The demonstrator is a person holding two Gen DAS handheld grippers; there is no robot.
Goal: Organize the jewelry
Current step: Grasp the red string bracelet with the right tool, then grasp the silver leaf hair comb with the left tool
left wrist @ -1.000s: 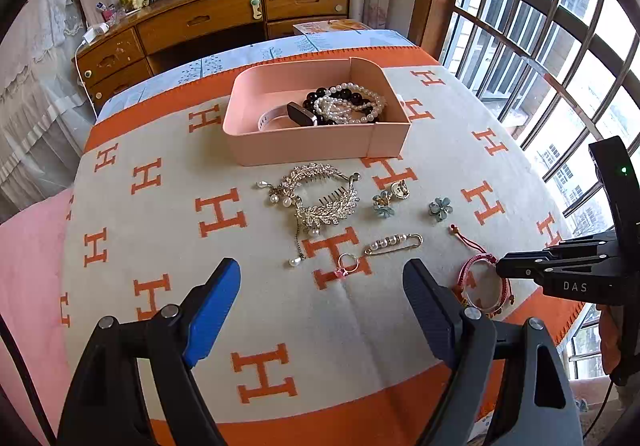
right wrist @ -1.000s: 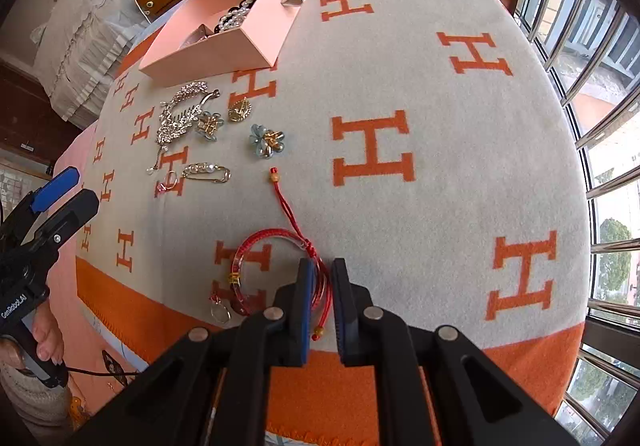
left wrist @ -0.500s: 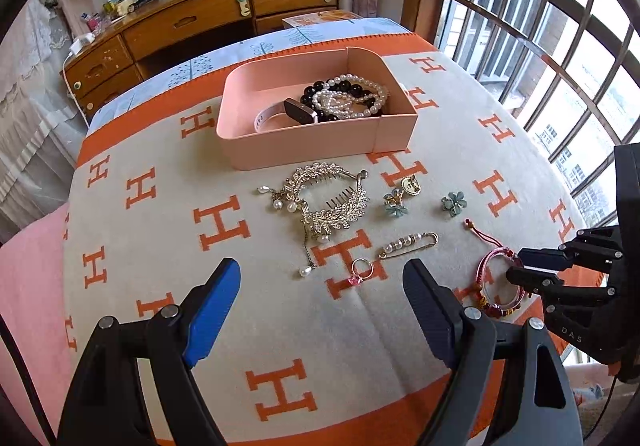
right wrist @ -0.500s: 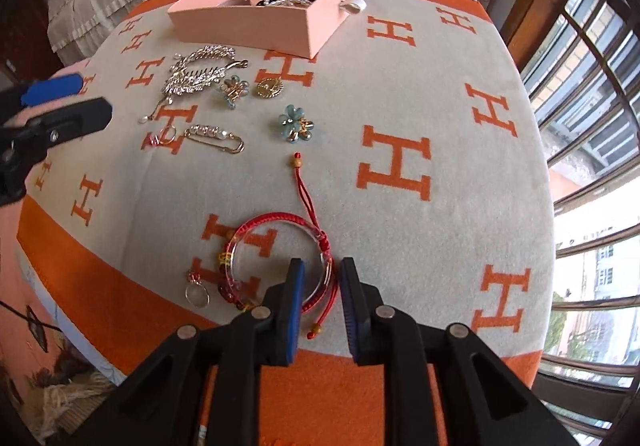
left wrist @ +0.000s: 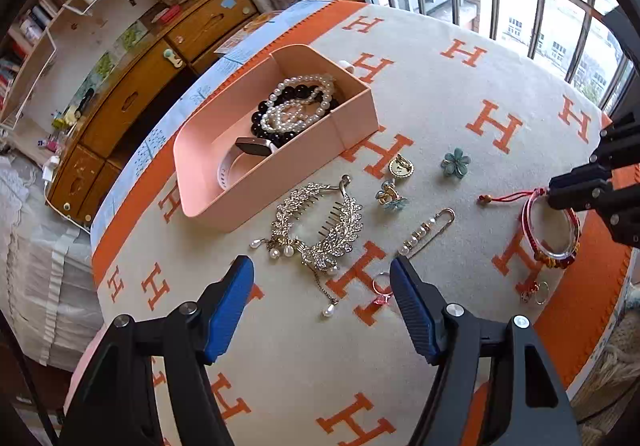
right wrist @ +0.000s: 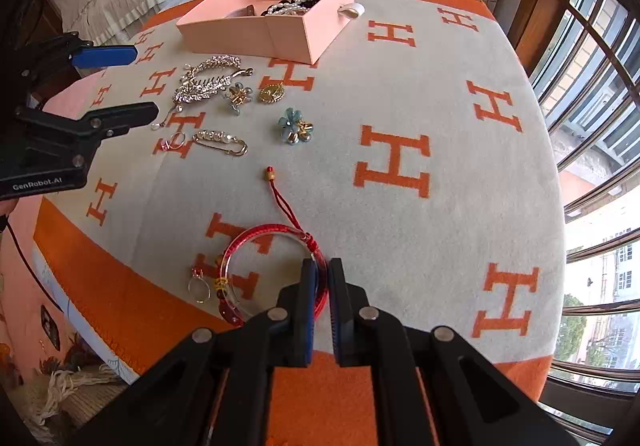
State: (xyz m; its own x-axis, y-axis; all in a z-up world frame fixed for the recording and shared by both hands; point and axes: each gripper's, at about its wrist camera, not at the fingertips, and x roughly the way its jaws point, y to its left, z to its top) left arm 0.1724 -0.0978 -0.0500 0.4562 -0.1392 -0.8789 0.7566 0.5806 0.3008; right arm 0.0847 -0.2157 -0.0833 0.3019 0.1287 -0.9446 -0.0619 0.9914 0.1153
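1. my right gripper [right wrist: 323, 278] pinches the red bracelet [right wrist: 256, 246] near the blanket's [right wrist: 440, 94] orange edge.
2. its cord tail points toward the pink tray [left wrist: 352, 122].
3. my left gripper [left wrist: 322, 298] hangs wide open; bare blanket lies rightward.

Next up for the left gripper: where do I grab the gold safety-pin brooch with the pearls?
Grip the gold safety-pin brooch with pearls across its thin middle, coming straight down from above. It lies flat on the blanket, long and narrow, so turn the left gripper until its open fingers straddle the short width.
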